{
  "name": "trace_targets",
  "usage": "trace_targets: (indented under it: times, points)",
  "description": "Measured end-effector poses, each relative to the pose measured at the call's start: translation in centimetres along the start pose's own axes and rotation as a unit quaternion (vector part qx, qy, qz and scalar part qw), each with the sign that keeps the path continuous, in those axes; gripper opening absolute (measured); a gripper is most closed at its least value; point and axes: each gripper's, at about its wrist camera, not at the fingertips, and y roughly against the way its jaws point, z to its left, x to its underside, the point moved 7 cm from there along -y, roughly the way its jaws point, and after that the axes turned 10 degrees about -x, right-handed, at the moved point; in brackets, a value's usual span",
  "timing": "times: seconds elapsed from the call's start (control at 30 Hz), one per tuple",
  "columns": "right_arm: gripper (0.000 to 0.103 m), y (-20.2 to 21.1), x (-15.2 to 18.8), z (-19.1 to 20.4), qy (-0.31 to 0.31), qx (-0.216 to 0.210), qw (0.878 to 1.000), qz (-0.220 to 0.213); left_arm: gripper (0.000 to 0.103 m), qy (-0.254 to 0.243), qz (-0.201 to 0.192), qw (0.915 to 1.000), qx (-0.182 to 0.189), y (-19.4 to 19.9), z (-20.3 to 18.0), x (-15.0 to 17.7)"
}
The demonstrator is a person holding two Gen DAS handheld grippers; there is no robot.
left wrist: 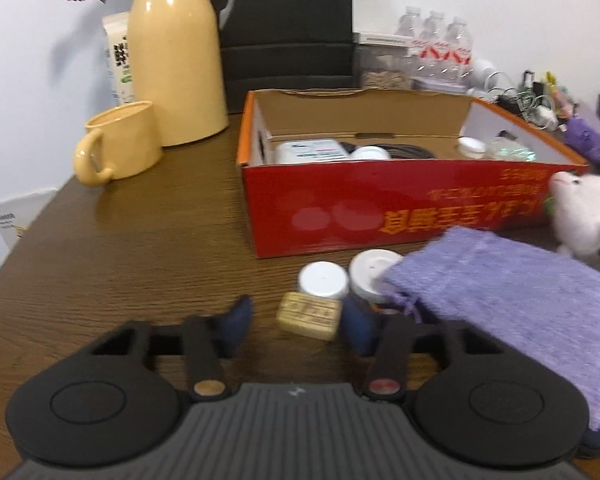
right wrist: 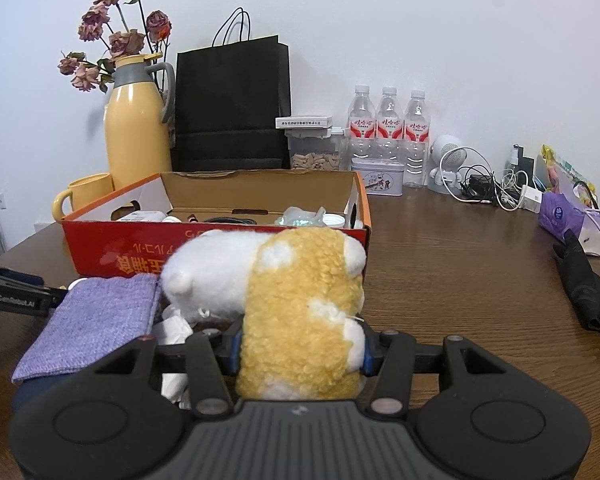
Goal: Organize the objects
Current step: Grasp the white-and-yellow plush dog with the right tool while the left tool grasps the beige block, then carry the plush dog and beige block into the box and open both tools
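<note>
At twelve o'clock, box (right wrist: 220,256) partly filled; right gripper (right wrist: 300,354) pinches plush (right wrist: 300,312); left gripper (left wrist: 296,330) spread around block (left wrist: 308,316); pouch (left wrist: 512,300), jars (left wrist: 324,278) remain outside.

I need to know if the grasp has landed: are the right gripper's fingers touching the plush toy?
Touching. In the right wrist view the right gripper has both fingers pressed into the plush toy, denting its yellow fur on each side.
</note>
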Motion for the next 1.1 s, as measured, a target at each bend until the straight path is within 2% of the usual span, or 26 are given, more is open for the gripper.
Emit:
trace_targets:
  times: [0.5,0.8,1.1]
  points:
    - [0.049,0.1,-0.1,0.2,0.003,0.0,1.0,-0.007,0.033,0.058,-0.042,0.9972,-0.021,2.0,0.5,0.2]
    - [0.049,1.0,-0.3,0.6,0.016,0.003,0.999,-0.032,0.033,0.084,-0.069,0.9935,-0.032,3.6,0.9,-0.1]
    - [0.048,1.5,-1.1,1.6,0.032,-0.001,0.998,-0.06,0.033,0.089,-0.114,0.9894,-0.014,6.1,-0.3,-2.4]
